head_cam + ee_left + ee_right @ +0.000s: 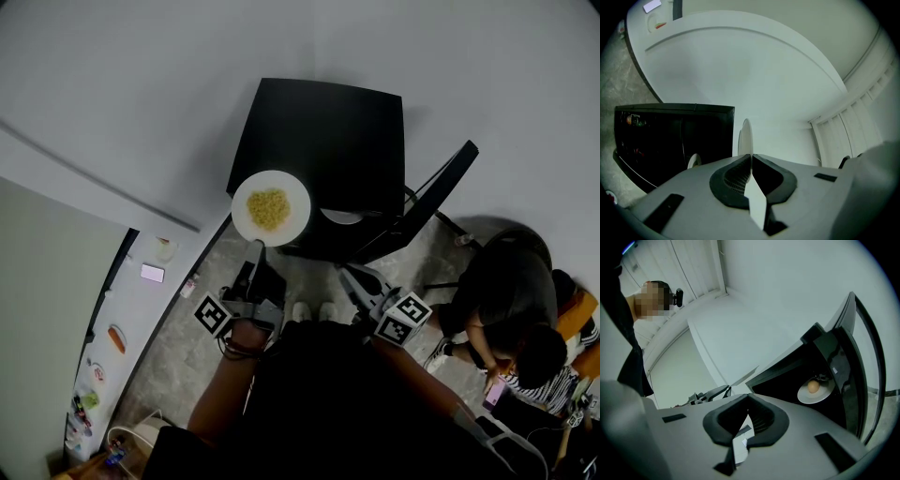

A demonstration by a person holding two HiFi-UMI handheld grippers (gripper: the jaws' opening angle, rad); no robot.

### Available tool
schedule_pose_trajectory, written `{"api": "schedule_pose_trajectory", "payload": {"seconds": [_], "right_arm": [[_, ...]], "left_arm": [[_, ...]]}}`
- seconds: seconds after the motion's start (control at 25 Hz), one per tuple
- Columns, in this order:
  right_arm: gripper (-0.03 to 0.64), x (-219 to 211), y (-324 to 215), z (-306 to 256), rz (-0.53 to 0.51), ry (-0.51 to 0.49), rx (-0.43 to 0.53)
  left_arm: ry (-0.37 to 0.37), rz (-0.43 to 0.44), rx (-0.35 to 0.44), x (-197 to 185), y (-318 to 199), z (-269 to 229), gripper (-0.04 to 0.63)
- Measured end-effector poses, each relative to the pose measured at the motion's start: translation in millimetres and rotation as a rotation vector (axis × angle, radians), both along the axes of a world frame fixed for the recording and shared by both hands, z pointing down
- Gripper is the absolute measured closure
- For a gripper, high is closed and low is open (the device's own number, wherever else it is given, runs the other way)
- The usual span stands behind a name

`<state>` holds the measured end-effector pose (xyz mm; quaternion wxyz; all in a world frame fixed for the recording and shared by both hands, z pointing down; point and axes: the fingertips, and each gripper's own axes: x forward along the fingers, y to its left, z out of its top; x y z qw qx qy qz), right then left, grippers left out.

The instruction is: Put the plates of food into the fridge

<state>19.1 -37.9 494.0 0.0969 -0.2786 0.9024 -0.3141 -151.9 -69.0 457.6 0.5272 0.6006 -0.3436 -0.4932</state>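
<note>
A white plate of yellow food (pixel 271 208) hangs in front of the black fridge (pixel 323 141), at its near left corner. My left gripper (pixel 257 246) is shut on the plate's near rim. In the left gripper view the plate (pixel 746 136) shows edge-on, pinched between the jaws of my left gripper (pixel 751 157), with the fridge (pixel 670 136) to the left. My right gripper (pixel 345 272) is shut with nothing in it, near the open fridge front. The right gripper view looks past my right gripper (pixel 748 397) at a second plate (pixel 814 389) with a round tan food, standing inside the fridge.
The fridge door (pixel 441 192) stands open to the right. A person (pixel 511 309) sits on the floor at the right, close to the door. A white counter (pixel 141 281) with small items runs along the left. Pale walls lie behind the fridge.
</note>
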Motion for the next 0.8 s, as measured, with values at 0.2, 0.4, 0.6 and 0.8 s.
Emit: {"api": "schedule_pose_trajectory", "payload": {"seconds": [0.2,0.4,0.6,0.8], "right_arm": [[0.592,-1.0,5.9,2.8,-0.013,0.0,-0.011],[0.592,-3.3,8.1,7.5,-0.029,0.004,-0.022],[0.592,-7.3,8.0,9.2,-0.035,0.015,-0.025],[0.592,-6.9,9.9,10.4,-0.033,0.025,-0.03]], "left_arm": [[0.003,0.004,-0.002,-1.6,22.0,5.4,0.563],[-0.022,0.024,-0.001,0.6,39.1,13.5,0.562],[-0.053,0.064,-0.022,8.4,54.9,27.2,0.563],[-0.046,0.092,-0.033,15.6,60.8,42.7,0.561]]}}
